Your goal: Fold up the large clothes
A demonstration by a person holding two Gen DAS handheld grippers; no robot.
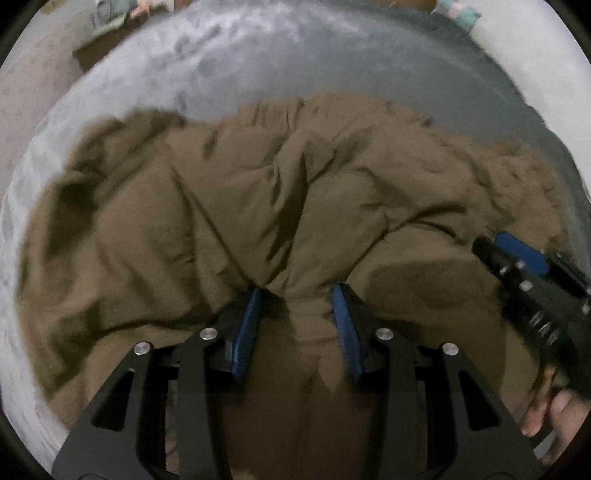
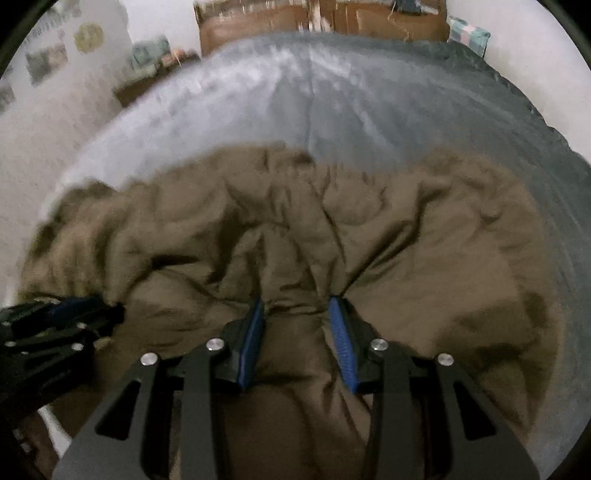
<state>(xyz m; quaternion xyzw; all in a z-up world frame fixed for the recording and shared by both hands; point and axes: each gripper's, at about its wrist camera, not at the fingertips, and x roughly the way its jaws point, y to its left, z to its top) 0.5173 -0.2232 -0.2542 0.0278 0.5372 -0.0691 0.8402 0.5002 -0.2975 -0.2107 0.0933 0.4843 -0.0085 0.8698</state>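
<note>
I have a large brown padded coat (image 1: pixel 258 206) spread in a rumpled heap over the near part of a bed covered with a grey-blue sheet (image 1: pixel 229 66), and I place everything else by that coat. My left gripper (image 1: pixel 297 291) sits at the coat's near edge, pointing steeply down, its blue-padded fingers (image 1: pixel 246 332) clamped on a thick bunched fold of the brown fabric, which puckers into creases running away from the tips. My right gripper (image 2: pixel 298 301) grips the same near edge the same way, a gathered ridge of fabric pinched between its pads (image 2: pixel 342 343). The two grips are near each other along that edge: from the left wrist camera I see the right gripper's black body at the coat's right side, with part of the hand (image 1: pixel 543 417) that carries it below, and from the right wrist camera the left gripper shows dark at the coat's left side. Beyond the coat's far edge the sheet lies bare up to a brown wooden headboard (image 2: pixel 258 26). A patterned pillow (image 2: pixel 469 35) lies past the coat's far right corner, and a pale wall with stickers (image 2: pixel 55 48) stands off to the coat's left
</note>
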